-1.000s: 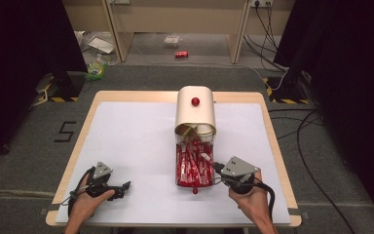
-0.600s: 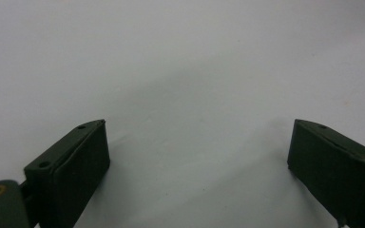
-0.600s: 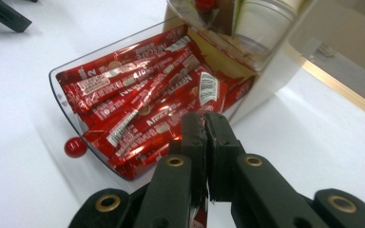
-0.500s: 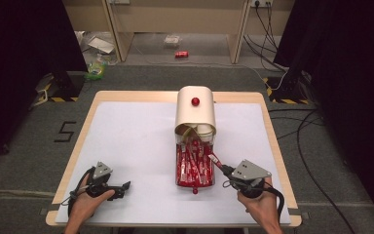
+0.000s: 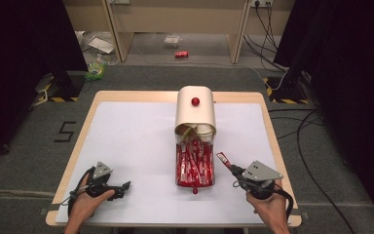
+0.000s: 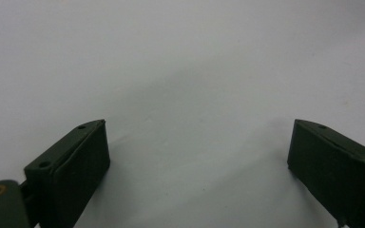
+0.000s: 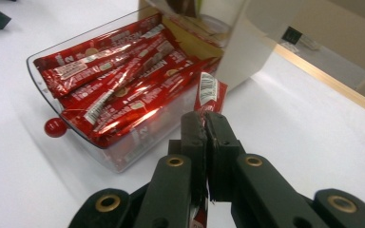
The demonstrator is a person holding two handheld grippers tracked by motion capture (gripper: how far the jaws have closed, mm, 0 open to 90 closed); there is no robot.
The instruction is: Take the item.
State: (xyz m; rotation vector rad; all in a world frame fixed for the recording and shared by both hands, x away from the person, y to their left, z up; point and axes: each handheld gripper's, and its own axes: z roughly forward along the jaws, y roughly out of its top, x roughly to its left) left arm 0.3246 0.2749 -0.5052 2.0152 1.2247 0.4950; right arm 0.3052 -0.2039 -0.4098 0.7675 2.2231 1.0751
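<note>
The right gripper [image 7: 204,124], clamped on a sachet [image 7: 210,96], sits near the worktop's [image 5: 126,146] right front corner; the sachet's long axis points toward the tray [image 5: 195,165].

2 tools [image 5: 122,186] [image 5: 234,170], 1 clear drawer [image 5: 195,181], 1 held sachet [image 5: 223,160].

A red foil sachet [image 7: 210,95] stands pinched upright just beside the clear drawer [image 7: 123,152].

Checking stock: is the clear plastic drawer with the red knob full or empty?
Full: the clear plastic drawer is pulled out of its cream box, heaped with red foil sachets.
</note>
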